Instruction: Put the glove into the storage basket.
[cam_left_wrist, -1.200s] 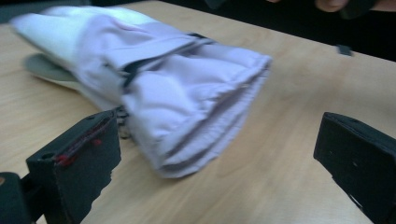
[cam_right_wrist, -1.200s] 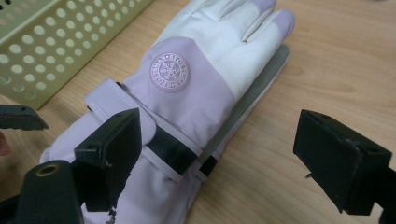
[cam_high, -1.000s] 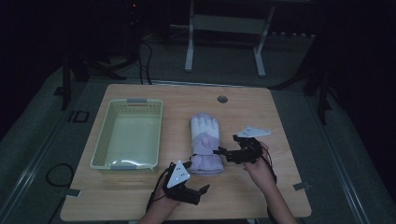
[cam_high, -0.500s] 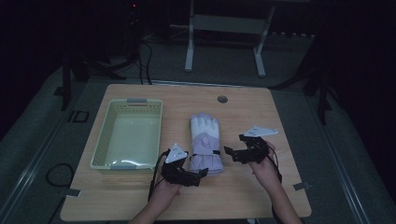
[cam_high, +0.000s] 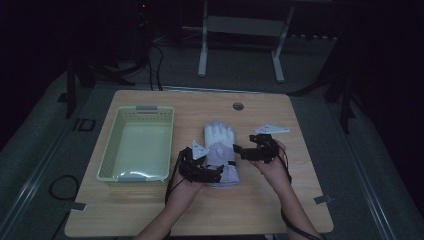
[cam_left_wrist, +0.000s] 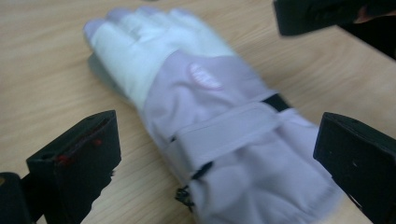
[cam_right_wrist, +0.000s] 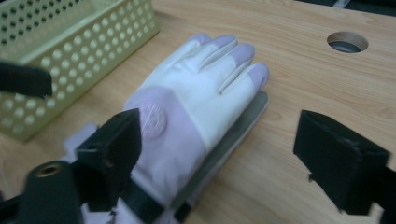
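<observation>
Both hands reach inward, left tool (cam_high: 216, 170) and right tool (cam_high: 239, 150) gaping wide astride the glove (cam_high: 220, 150), holding nothing

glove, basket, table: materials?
Glove: likely padded fabric, matte, lilac with white fingers; soft folds and a strap across the wrist.
Basket: looks like moulded plastic, pale green, walls of round holes.
Table: wood-grain top, possibly laminate.

Glove (cam_left_wrist: 219, 135) cuff cut off at the left gripper view's bottom edge, fingertips blurred; basket (cam_right_wrist: 70, 51) cropped top and left in the right gripper view; cuff there hidden behind a jaw.
</observation>
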